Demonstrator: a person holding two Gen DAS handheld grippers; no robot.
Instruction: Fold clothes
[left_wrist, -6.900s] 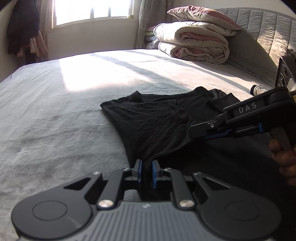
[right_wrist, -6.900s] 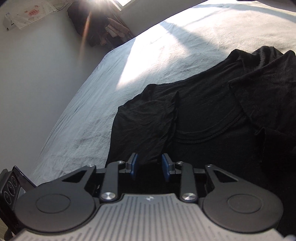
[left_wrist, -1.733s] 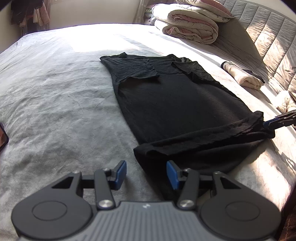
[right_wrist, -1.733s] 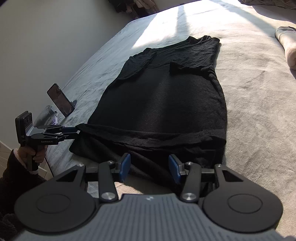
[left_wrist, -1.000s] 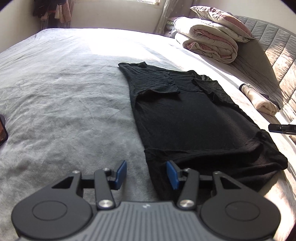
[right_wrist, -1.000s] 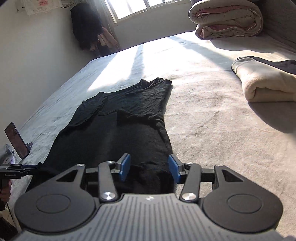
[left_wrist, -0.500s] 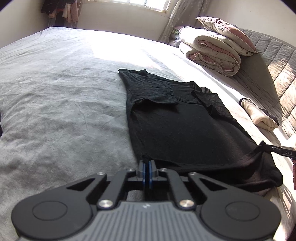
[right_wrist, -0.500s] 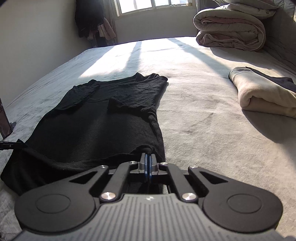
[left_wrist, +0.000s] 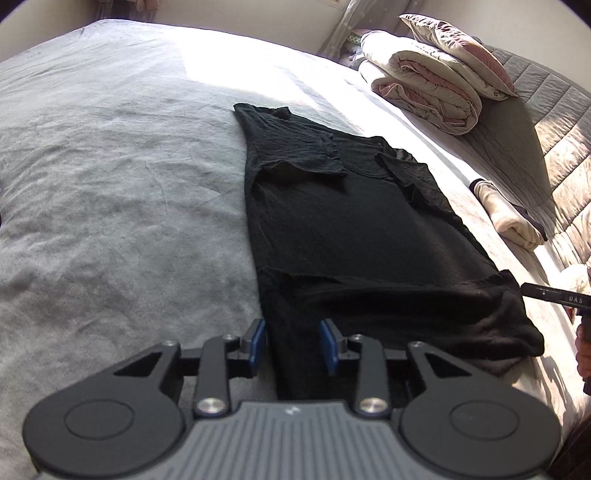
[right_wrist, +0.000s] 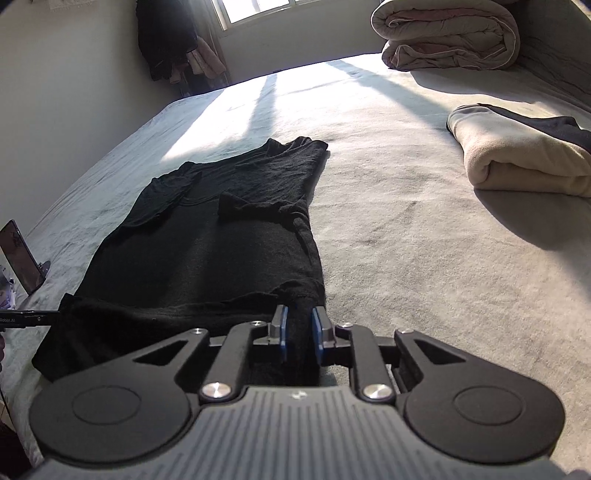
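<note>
The left gripper (left_wrist: 292, 345) sits at bottom centre of its view, angled downward, jaws opening with black cloth between them. The right gripper (right_wrist: 298, 334) is likewise angled down, jaws opening around cloth.

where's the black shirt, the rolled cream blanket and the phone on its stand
black shirt (left_wrist: 351, 229): left wrist view, middle of its flat body.
rolled cream blanket (right_wrist: 517, 166): right wrist view, its lit upper side.
phone (right_wrist: 20, 254): right wrist view, its dark screen at the left edge.

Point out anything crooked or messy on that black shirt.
The black shirt lies mostly flat on the bed, sleeves folded in. Only its near hem looks off: doubled over and bunched in an uneven band. Nothing looks damaged.
</note>
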